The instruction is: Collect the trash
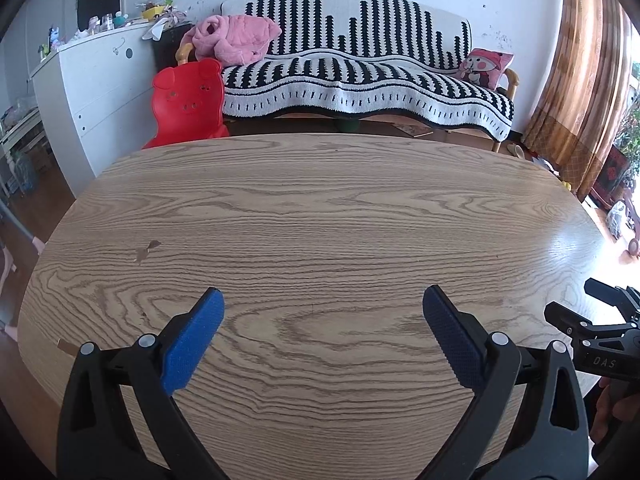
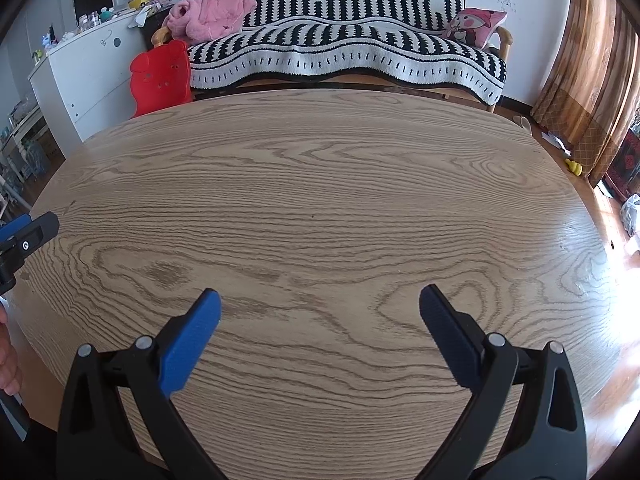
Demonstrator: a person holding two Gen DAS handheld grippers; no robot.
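Left tongs (image 1: 323,300): blue pads spread wide apart, nothing between them, hovering over the near part of the desk.
Right tongs (image 2: 320,298): likewise spread wide, holding nothing.
Desk (image 1: 320,208): wood-grain top with a small chipped mark (image 1: 146,250) on its left side.
Trash: none can be made out on the desk in either view.
Behind the desk: sofa (image 1: 360,80) under a black-and-white throw, pink jacket (image 1: 232,38), red pig-shaped chair (image 1: 186,100), white cabinet (image 1: 100,88).
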